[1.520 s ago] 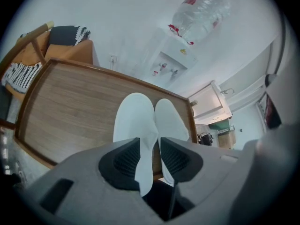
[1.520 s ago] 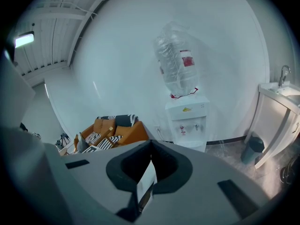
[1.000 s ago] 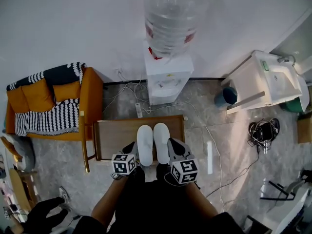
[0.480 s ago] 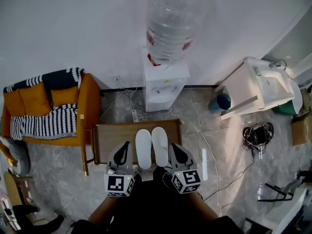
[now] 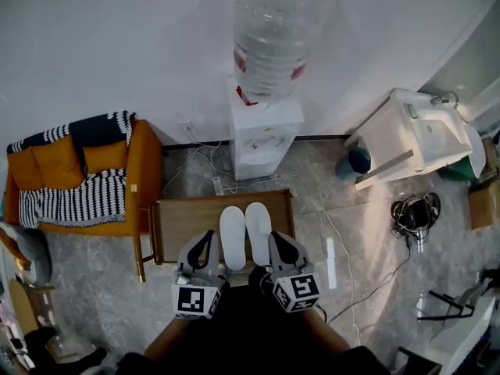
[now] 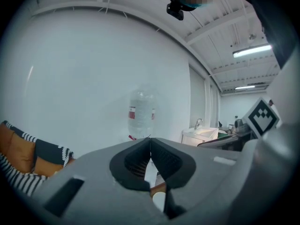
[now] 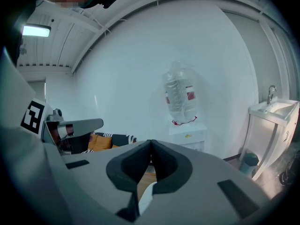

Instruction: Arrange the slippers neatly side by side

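Two white slippers lie side by side on a low wooden table (image 5: 180, 221): the left slipper (image 5: 232, 236) and the right slipper (image 5: 258, 230), toes toward the wall. My left gripper (image 5: 205, 241) hangs just left of the pair and my right gripper (image 5: 276, 239) just right of it, both raised above the table and both shut with nothing in them. In the left gripper view the shut jaws (image 6: 150, 146) point at the white wall. In the right gripper view the shut gripper (image 7: 151, 149) stands over a strip of white slipper (image 7: 146, 197).
A water dispenser (image 5: 266, 127) with a big bottle (image 5: 275, 33) stands against the wall behind the table. An orange armchair (image 5: 82, 178) with a striped blanket is at left. A white sink unit (image 5: 418, 135), a blue bin (image 5: 355, 161) and floor cables (image 5: 414, 213) lie right.
Both grippers have risen off the table beside the slippers, the left one more, and it has turned upright. The slippers have stayed put.
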`<state>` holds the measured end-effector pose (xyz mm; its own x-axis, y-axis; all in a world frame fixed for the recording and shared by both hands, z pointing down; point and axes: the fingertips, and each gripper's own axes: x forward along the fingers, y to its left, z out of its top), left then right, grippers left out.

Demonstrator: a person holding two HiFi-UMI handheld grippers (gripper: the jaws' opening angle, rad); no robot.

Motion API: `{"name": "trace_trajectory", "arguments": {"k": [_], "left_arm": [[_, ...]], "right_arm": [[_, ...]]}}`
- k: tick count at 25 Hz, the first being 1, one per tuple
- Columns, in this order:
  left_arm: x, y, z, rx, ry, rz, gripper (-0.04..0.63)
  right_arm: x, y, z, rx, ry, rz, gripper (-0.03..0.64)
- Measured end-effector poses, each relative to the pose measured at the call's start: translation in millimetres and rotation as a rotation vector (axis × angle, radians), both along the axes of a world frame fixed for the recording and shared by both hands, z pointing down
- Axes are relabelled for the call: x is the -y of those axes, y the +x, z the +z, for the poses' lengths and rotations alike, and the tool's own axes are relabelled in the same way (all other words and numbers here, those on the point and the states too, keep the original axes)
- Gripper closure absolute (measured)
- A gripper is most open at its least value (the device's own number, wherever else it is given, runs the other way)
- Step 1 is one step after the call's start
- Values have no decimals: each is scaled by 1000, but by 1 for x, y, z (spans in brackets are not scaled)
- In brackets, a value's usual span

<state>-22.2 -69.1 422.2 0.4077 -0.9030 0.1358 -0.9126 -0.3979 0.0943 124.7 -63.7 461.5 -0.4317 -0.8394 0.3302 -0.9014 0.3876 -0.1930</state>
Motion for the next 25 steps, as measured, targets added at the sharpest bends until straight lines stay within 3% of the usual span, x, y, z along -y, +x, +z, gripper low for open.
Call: {"name": "trace_trajectory", "arguments": {"k": [25], "left_arm": [[-1, 7, 3, -9, -11, 18, 577]], "right_arm": [[-6, 0, 7, 17, -25, -9, 604]]}}
